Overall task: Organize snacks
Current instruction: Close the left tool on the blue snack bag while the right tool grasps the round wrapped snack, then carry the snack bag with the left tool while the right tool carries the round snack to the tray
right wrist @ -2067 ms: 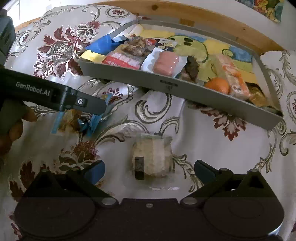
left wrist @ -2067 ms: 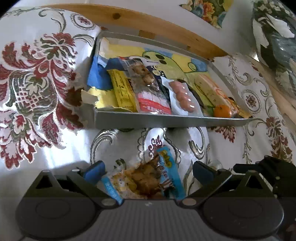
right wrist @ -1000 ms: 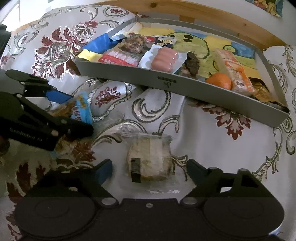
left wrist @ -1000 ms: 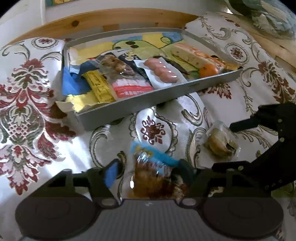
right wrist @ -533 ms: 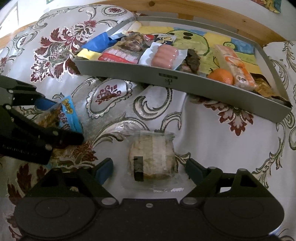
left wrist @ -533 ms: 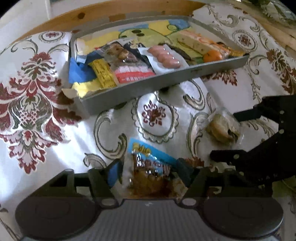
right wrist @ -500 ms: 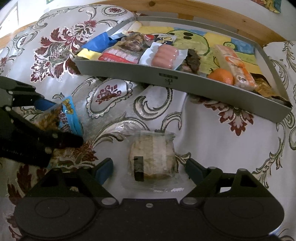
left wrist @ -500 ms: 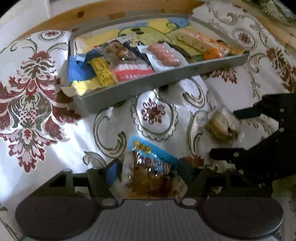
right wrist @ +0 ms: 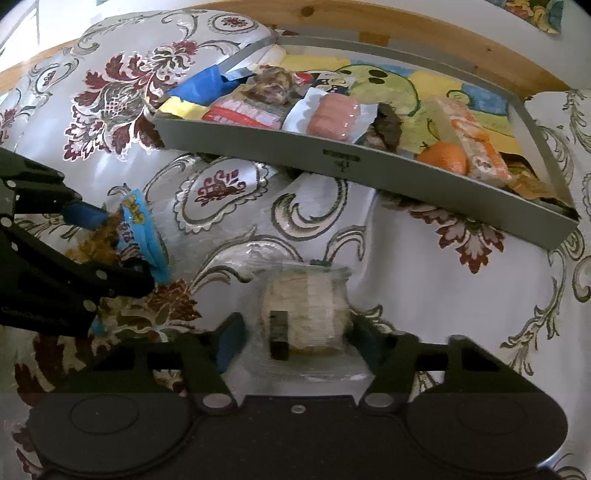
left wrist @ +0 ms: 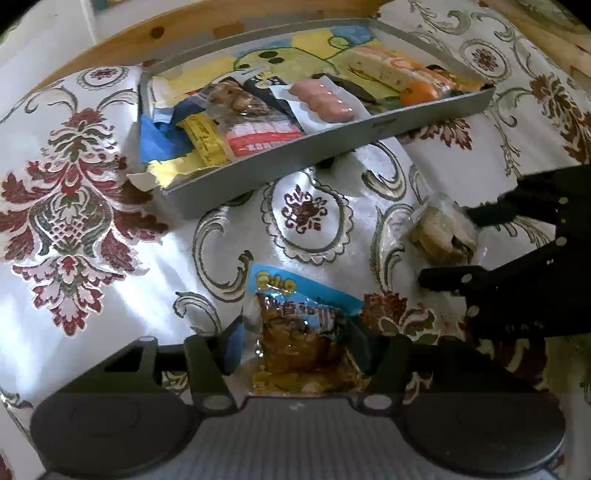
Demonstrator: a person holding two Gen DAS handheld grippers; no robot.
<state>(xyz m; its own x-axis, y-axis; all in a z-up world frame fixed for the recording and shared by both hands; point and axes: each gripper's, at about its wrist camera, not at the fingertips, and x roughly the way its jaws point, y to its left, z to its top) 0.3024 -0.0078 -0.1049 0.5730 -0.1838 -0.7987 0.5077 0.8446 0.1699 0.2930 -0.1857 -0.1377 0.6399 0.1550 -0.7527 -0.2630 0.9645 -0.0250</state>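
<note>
A blue snack packet [left wrist: 295, 314] with brown pieces sits between the fingers of my left gripper [left wrist: 297, 341], which is shut on it. From the right wrist view the same packet [right wrist: 136, 229] shows in the left gripper [right wrist: 118, 251] at the far left. A clear-wrapped round cake [right wrist: 306, 306] lies on the cloth with my right gripper [right wrist: 297, 338] shut on its wrapper. The left wrist view shows that cake [left wrist: 439, 232] inside the right gripper [left wrist: 447, 247]. Beyond both stands a grey tray [left wrist: 295, 151] [right wrist: 340, 158] holding several snacks.
Inside the tray are a sausage pack [left wrist: 321, 101], an orange [right wrist: 443, 157], a yellow bar [left wrist: 203, 136] and other wrapped snacks. A wooden edge [right wrist: 406, 22] runs behind the tray. A floral cloth [left wrist: 74, 206] covers the surface.
The right gripper's fingers have narrowed onto the wrapped cake. The left gripper, shut on the blue packet since a second ago, has drawn slightly back from the tray.
</note>
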